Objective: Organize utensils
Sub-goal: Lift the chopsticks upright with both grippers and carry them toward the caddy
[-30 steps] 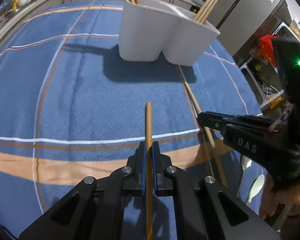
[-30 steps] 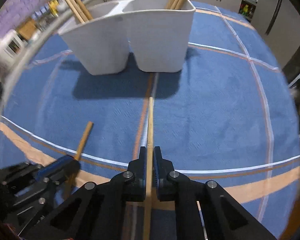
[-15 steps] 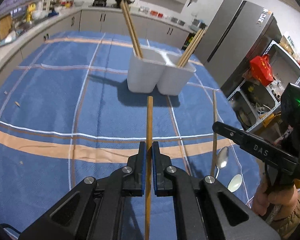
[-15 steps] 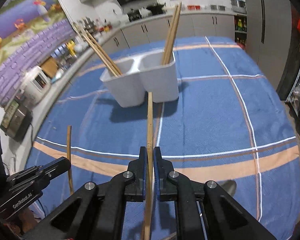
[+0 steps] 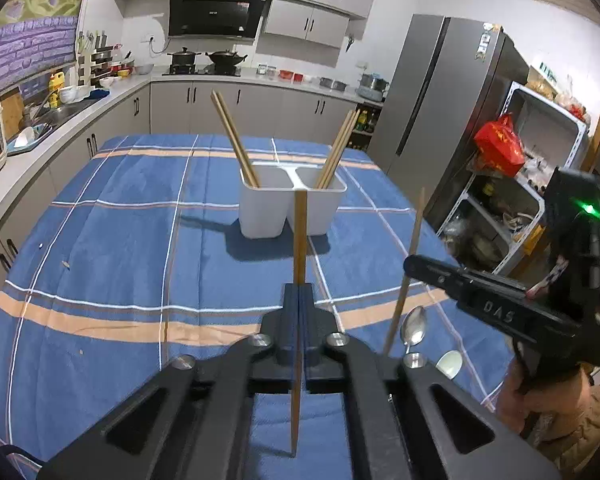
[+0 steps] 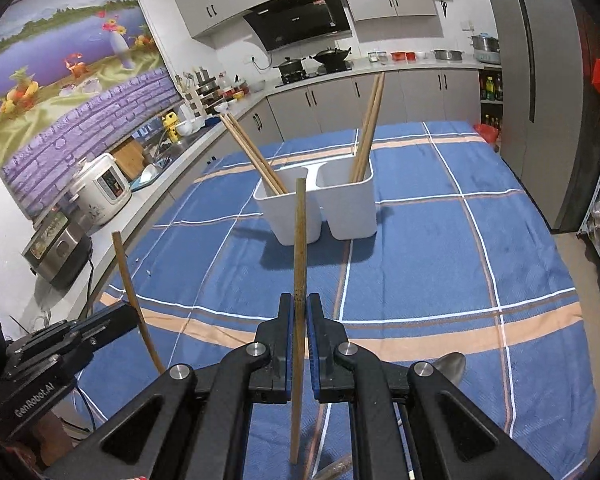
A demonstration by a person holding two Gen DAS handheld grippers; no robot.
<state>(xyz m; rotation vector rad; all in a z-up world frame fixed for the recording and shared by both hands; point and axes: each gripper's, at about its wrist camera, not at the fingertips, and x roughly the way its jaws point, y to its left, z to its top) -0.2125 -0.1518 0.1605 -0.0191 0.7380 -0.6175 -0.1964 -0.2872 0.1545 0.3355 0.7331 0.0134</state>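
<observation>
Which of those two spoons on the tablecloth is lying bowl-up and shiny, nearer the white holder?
The metal spoon; the white spoon lies beside it, nearer the table's edge.

right tongs (image 5: 410, 264) — "DAS" inverted | left tongs (image 6: 134, 314) — "GenRobot.AI"

- Left gripper (image 5: 299, 300): black linkage arms, round silver pins, "GenRobot.AI" in white.
- Right gripper (image 6: 299, 312): black, blue-edged pads, white "DAS" lettering, green light.
- Right hand (image 5: 518, 396): brown sleeve.
</observation>
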